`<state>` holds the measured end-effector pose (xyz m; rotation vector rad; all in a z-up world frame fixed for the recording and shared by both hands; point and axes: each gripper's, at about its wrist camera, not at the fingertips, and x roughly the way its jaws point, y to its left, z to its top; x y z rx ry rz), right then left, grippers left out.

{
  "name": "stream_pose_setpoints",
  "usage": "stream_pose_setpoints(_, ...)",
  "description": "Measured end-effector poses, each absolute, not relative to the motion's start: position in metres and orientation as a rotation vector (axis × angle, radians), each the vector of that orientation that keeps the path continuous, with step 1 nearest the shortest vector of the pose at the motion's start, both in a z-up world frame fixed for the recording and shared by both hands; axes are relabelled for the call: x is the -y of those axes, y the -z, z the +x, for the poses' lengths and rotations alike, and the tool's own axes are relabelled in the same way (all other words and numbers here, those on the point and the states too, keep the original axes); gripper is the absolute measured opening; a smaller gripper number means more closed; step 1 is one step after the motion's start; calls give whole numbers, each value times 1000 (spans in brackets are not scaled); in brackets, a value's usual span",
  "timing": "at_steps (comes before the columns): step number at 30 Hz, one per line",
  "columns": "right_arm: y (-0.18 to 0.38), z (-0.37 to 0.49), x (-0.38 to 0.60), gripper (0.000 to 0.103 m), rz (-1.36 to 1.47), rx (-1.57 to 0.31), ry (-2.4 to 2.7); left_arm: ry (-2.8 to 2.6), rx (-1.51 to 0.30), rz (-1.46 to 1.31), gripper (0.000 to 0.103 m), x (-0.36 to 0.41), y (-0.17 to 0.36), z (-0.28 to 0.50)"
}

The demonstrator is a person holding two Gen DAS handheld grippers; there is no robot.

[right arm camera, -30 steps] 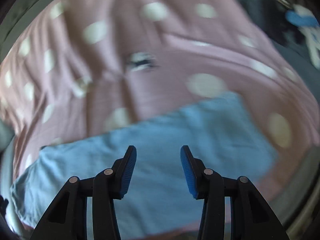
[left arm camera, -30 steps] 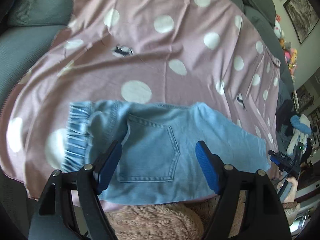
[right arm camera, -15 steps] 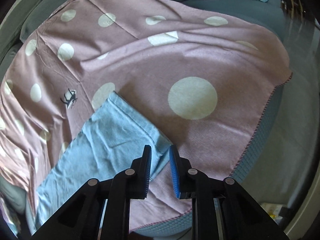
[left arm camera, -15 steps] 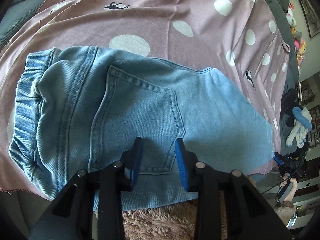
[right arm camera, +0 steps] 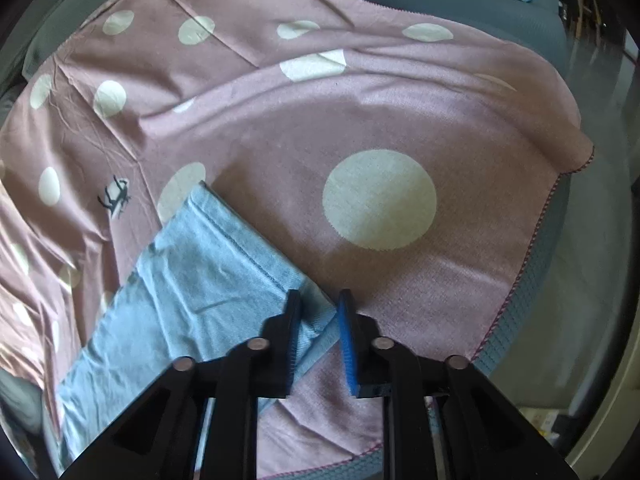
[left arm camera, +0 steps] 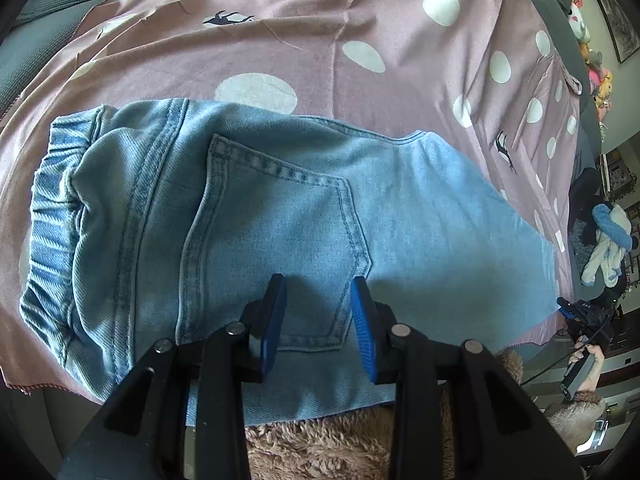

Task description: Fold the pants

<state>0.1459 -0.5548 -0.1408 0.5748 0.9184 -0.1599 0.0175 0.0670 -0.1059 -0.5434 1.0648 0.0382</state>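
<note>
Pants flat on spotted blanket; both of your grippers over the denim.

Your left gripper [left arm camera: 318,312] has its fingers parted, gripping nothing, poised above the back pocket [left arm camera: 276,248] of the light blue pants [left arm camera: 420,216], which lie across the pink polka-dot blanket [left arm camera: 312,32]. Your right gripper [right arm camera: 318,320] sits at the leg hem [right arm camera: 240,240], fingers narrowly apart with the hem corner between them; cannot tell whether they pinch the cloth.

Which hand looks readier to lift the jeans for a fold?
Probably the right: its tool straddles the hem corner of the jeans, while the left tool hovers over the flat back pocket.
</note>
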Motion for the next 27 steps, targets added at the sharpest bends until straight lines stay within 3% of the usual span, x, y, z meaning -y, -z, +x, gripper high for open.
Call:
stream_pose_setpoints(5,119,125,555,8,565,-848,184,-33,-1080,-548,33,-69,106,19)
stream_pose_setpoints(11,149,140,558,7,543,-925,173,-30,-1087,-527,33,-67,106,21)
stream_pose_setpoints(21,147,140,556,8,489,-901,189,-39,-1085,-502,34,-55,93,16)
stream_pose_setpoints(27,135,132,546,9,392,-897,228,66,-1053,-471,57,-27,75,21)
